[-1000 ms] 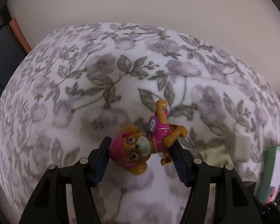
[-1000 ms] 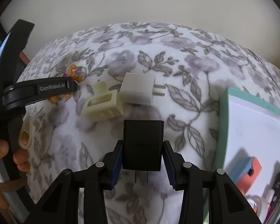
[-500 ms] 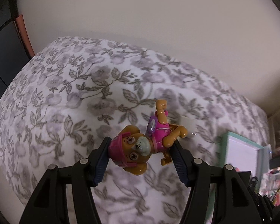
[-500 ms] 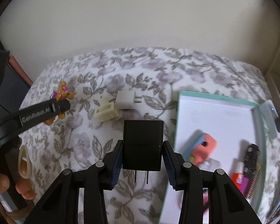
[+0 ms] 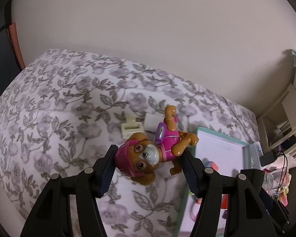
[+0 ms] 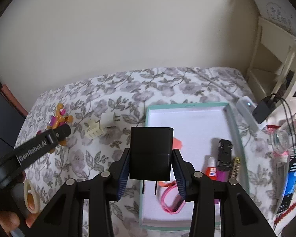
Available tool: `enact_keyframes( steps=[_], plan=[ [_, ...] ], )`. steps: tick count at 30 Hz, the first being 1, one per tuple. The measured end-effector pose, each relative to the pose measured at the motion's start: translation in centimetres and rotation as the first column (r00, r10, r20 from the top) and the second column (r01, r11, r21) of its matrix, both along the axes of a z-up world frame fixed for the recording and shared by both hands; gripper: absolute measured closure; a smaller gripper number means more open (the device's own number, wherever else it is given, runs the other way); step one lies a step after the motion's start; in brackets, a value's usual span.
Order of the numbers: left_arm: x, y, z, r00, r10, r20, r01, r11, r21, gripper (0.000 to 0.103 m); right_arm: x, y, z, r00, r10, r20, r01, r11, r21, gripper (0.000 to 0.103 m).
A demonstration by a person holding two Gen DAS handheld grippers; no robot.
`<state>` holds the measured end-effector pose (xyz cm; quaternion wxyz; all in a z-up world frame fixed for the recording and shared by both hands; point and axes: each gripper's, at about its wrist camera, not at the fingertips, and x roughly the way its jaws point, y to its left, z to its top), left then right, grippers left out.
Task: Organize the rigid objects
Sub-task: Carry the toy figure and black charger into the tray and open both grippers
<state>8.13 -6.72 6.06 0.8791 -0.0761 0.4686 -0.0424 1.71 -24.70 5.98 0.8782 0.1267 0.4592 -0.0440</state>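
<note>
The right gripper (image 6: 151,174) is pinching the black plug (image 6: 150,153), and the left gripper (image 5: 148,166) is pinching the toy dog (image 5: 148,154); the tray (image 6: 234,126) is lying just right.

A home bedroom: floral bedspread (image 6: 167,85), cream shelves (image 6: 270,59), plain wall (image 6: 128,29).

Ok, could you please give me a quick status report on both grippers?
Left gripper shut on dog figure. Right gripper shut on black charger, above teal tray. Nothing blocking.
</note>
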Motion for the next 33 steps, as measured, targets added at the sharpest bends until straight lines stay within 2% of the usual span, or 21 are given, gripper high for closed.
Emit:
enact_keyframes(
  steps=[14,21,33],
  plan=[
    [0.3,-5.8,-1.1,0.993,-0.115,-0.006,0.115,0.993,0.039,0.039,0.8,-4.2,-0.6,0.997,-0.075,-0.01,0.075,0.997,-0.014,0.059],
    [0.8,-10.2,-2.1,0.977,-0.211,-0.01,0.211,0.975,0.064,0.039,1.1,-8.7,-2.6,0.984,-0.165,-0.066,0.168,0.985,0.043,0.059],
    [2.2,-15.2,-4.7,0.949,-0.313,-0.026,0.314,0.944,0.106,0.039,1.4,-14.0,-5.4,0.955,-0.27,-0.118,0.278,0.959,0.059,0.059]
  ],
)
